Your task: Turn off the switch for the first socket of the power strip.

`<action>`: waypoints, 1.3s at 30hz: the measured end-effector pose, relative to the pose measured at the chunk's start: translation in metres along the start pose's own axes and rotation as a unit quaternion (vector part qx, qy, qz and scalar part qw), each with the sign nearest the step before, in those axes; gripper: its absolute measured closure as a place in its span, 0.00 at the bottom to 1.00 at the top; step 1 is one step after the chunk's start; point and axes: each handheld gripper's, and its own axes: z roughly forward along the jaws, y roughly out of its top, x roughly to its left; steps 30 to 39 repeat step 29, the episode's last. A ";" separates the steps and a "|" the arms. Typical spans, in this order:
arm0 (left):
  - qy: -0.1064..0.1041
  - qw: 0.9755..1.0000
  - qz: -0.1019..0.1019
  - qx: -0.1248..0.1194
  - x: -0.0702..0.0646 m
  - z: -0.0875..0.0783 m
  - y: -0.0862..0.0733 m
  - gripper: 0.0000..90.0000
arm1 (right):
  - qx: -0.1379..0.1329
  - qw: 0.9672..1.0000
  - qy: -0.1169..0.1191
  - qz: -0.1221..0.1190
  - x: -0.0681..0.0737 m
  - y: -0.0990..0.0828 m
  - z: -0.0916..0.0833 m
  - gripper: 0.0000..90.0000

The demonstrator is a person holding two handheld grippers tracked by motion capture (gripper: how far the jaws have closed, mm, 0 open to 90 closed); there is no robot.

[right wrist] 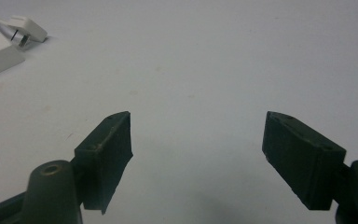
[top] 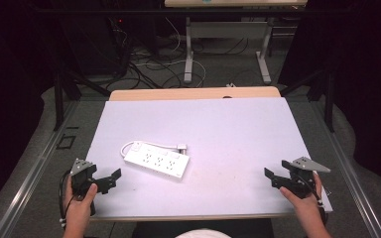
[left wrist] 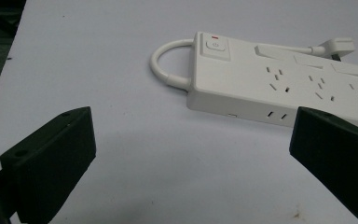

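Left hand-held gripper (top: 110, 179) and right hand-held gripper (top: 273, 177) gaping empty, blocky matte-black jaws, glossy white rectangular power strip (top: 157, 161)

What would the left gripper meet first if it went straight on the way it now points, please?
Most likely the white power strip: it lies just ahead of the open left gripper, slightly toward one jaw's side, with bare table between them. Depth is hard to judge.

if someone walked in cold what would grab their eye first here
The white power strip lies alone on the pale table, left of centre, with its short cord looped back and the plug resting beside its far edge. At the near corners a hand holds each black claw open and empty: the left claw close to the strip, the right claw far from it.
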 end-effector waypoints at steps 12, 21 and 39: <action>0.012 1.000 0.015 0.021 0.002 0.006 -0.004 0.00 | 0.003 1.000 0.003 0.004 -0.001 -0.001 0.001 0.26; 0.010 0.999 0.022 0.027 0.000 0.011 -0.004 0.00 | 0.005 1.000 0.005 0.008 -0.002 -0.001 0.002 0.26; 0.009 0.999 0.029 0.034 -0.003 0.011 -0.003 0.00 | 0.009 1.000 0.005 0.009 -0.003 -0.002 0.003 0.26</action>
